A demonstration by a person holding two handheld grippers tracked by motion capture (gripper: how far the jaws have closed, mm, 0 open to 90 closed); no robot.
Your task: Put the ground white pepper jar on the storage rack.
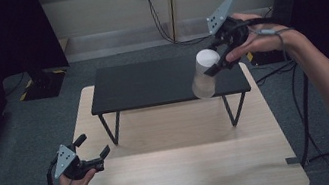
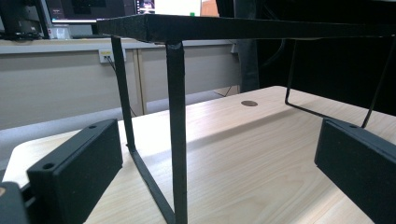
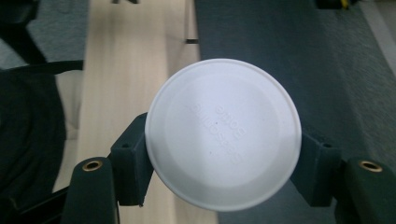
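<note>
From the high view we see one pale wooden table [image 1: 192,179], one black shelf [image 1: 150,82] standing on it, and one clear bottle [image 1: 204,76] with a white cap [image 1: 207,57], held tilted over the shelf's right front part. The right gripper [image 1: 214,66] clamps the bottle just under the cap. Its own view adds what the high view lacks: raised lettering on the cap [image 3: 223,133], with a jaw pressed against each side of it. The left gripper [image 1: 92,150] hovers over the table's left front, jaws wide apart and holding nothing. Its view looks under the shelf [image 2: 243,28], showing thin black legs and a small round brown spot [image 2: 249,103] on the table [image 2: 261,158].
</note>
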